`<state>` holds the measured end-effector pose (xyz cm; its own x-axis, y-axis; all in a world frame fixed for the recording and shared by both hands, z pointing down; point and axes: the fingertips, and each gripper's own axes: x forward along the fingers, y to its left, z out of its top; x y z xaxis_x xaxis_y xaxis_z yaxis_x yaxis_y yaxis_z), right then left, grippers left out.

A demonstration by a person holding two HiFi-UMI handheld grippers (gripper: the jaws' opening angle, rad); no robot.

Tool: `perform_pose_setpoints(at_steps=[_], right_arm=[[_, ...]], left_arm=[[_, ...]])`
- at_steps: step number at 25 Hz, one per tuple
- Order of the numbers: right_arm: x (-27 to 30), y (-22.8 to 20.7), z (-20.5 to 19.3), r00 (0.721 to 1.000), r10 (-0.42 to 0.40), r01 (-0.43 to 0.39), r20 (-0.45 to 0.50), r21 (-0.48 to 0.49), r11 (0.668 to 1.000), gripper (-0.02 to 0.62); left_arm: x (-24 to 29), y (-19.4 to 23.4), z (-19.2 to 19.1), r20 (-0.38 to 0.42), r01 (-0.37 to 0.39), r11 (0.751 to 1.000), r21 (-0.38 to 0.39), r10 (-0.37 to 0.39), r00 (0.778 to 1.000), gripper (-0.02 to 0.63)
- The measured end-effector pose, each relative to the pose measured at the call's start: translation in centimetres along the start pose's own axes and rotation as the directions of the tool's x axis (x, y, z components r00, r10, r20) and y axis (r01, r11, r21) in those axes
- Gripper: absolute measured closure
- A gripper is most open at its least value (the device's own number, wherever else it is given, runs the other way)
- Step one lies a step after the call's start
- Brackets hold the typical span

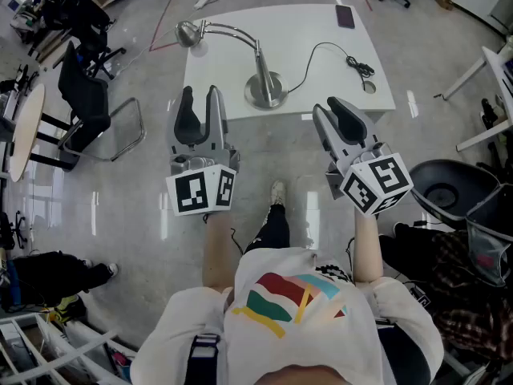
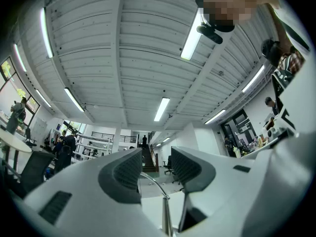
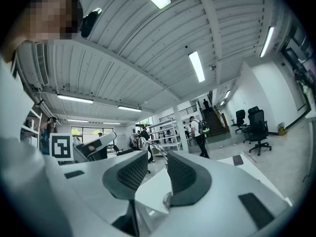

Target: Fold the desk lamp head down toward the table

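Head view shows our left gripper (image 1: 200,96) and right gripper (image 1: 331,107) both spread and empty, short of the table (image 1: 321,30) where the desk lamp (image 1: 258,58) stands near the front edge. If we push its head (image 1: 188,33) down without steadying its base (image 1: 266,91), the lamp may tip.

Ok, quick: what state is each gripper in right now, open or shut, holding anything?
Left gripper: jaws open, holding nothing.
Right gripper: jaws open, holding nothing.
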<state>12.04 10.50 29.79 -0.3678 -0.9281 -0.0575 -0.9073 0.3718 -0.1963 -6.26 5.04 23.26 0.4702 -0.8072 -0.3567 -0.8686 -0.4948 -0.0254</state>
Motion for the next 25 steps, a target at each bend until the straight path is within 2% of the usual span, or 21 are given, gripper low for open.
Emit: perform_pose_setpoints(at_steps=[2, 5, 8, 10, 14, 17, 21, 22, 24, 25], right_arm=[[4.9, -1.6, 0.6, 0.999, 0.039, -0.039, -0.005, 0.013, 0.999, 0.489], [12.0, -3.3, 1.8, 0.989, 0.143, -0.144, -0.023, -0.009, 0.99, 0.469], [18.5, -2.4, 2.6, 0.941, 0.33, -0.335, -0.075, -0.067, 0.94, 0.471], [22.3, -1.5, 2.8, 0.909, 0.404, -0.413, -0.103, -0.09, 0.907, 0.471], [26.9, -1.2, 1.8, 0.856, 0.47, -0.505, -0.216, -0.152, 0.85, 0.471], [29.2, -1.2, 1.7, 0.818, 0.509, -0.563, -0.268, -0.189, 0.805, 0.471], [31.2, -1.6, 0.6, 0.754, 0.561, -0.639, -0.342, -0.188, 0.746, 0.471], [31.4, -1.6, 0.1, 0.737, 0.57, -0.656, -0.363, -0.183, 0.732, 0.471], [32.0, -1.4, -1.0, 0.708, 0.582, -0.683, -0.4, -0.179, 0.708, 0.471], [32.4, -1.4, -1.5, 0.697, 0.582, -0.692, -0.418, -0.179, 0.699, 0.471]], left_arm=[[4.3, 1.8, -1.7, -0.015, 0.018, 0.999, 0.028, -0.017, 1.0, 0.378], [10.3, 3.8, -4.0, -0.035, 0.04, 0.997, 0.064, -0.038, 0.999, 0.377], [14.9, 6.0, -6.3, -0.07, 0.079, 0.993, 0.087, -0.073, 0.995, 0.377], [17.0, 7.9, -7.6, -0.103, 0.096, 0.992, 0.088, -0.087, 0.991, 0.379], [18.7, 9.8, -9.3, -0.162, 0.099, 0.994, 0.052, -0.089, 0.983, 0.379], [19.2, 10.1, -9.6, -0.186, 0.093, 0.993, 0.068, -0.079, 0.979, 0.379], [19.7, 10.3, -9.7, -0.177, 0.029, 0.998, 0.061, -0.018, 0.984, 0.382], [19.4, 10.4, -10.1, -0.191, 0.014, 0.998, 0.065, -0.001, 0.982, 0.393], [18.9, 10.9, -10.7, -0.212, -0.008, 0.997, 0.081, 0.025, 0.977, 0.471], [18.8, 11.3, -10.9, -0.215, -0.015, 0.996, 0.089, 0.034, 0.976, 0.488]])
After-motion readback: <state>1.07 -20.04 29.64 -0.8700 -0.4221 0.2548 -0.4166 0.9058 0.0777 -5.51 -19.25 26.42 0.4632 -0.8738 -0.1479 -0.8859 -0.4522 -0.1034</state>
